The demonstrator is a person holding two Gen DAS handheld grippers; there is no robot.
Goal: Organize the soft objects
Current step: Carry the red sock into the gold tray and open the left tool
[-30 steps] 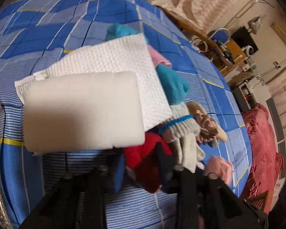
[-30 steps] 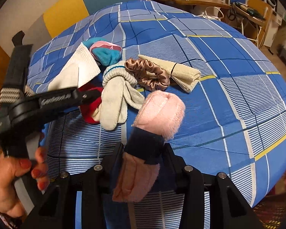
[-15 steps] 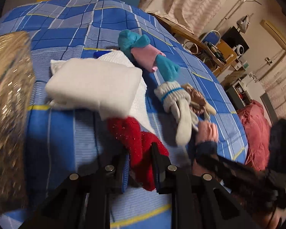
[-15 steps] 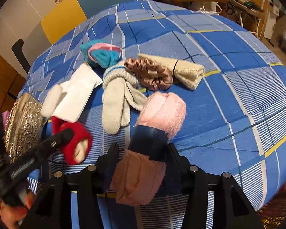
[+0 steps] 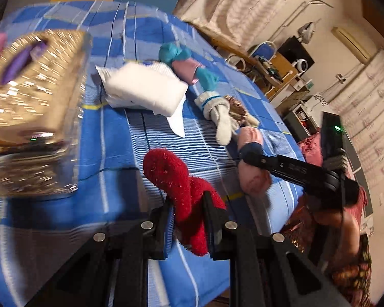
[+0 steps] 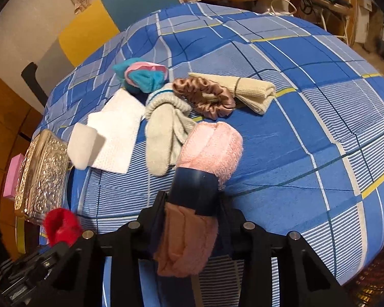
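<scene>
Both grippers are loaded, and most of the sorting appears to lie ahead. The left gripper [image 5: 185,220] has its fingers clamped on a fuzzy red sock [image 5: 178,186], lifted clear of the blue plaid bedspread [image 6: 307,81] and hanging near the ornate gold box [image 5: 30,97] at the bed's left edge. That box looks like the likely collecting place, though this is a guess; something purple [image 5: 16,62] lies on top of it, too blurred to name, and a pink block [image 6: 11,176] sits just beside it.

The right gripper [image 6: 192,220] has its fingers closed on a rolled pink fluffy bundle with a navy band [image 6: 207,158], its far end low over the bedspread; whether it touches the cloth cannot be told.

Not yet picked up on the bed: a white sponge [image 6: 82,145] lying on a white textured cloth [image 6: 117,133], a teal-and-pink sock bundle [image 6: 143,75], a knotted cream sock pair [image 6: 163,133], a brown satin scrunchie [image 6: 204,97] and a folded beige cloth [image 6: 248,89] touching it. They form a loose cluster, none visibly grouped by kind. With two items in hand and about six untouched, the job seems in its early stage.
</scene>
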